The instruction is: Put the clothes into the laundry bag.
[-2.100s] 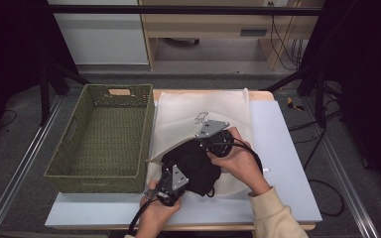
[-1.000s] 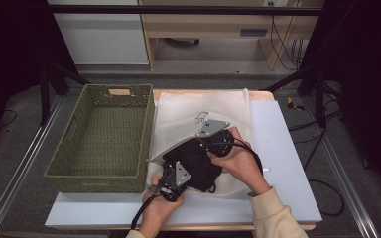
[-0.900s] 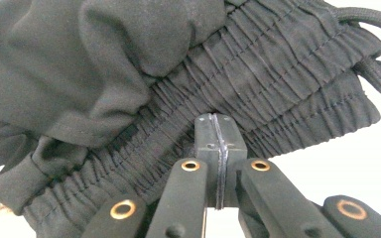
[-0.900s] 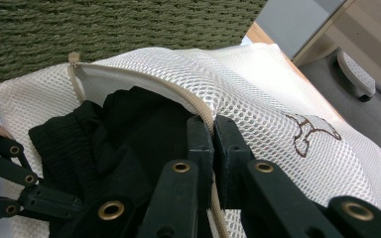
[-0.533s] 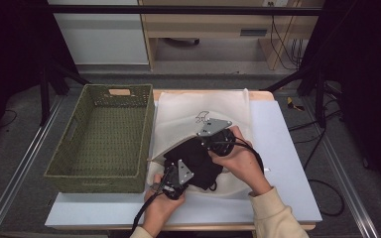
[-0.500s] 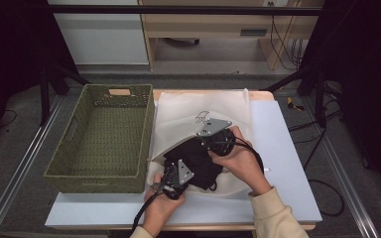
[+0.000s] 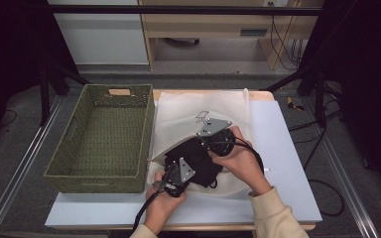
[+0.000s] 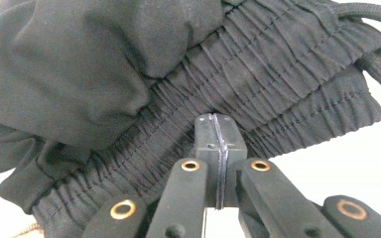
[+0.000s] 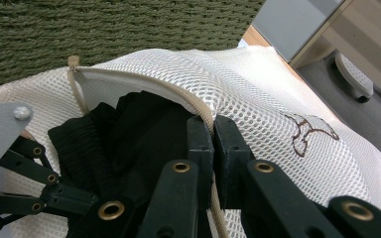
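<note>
Here, a green woven basket (image 7: 99,139) stands at the worktop's (image 7: 287,148) left. Beside it, the left claw (image 8: 217,130) is clamped on the black garment's (image 8: 129,74) elastic waistband; the right claw (image 9: 213,130) is clamped on the zipper edge of the white mesh bag (image 9: 258,94), which half holds the garment.

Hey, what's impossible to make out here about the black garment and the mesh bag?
- Black garment: its full shape, high view; hands, claws and the bag cover it.
- Mesh bag: its zipper pull, right gripper view, hidden behind the right claw.
- Bag's small printed emblem: too small, high view.
</note>
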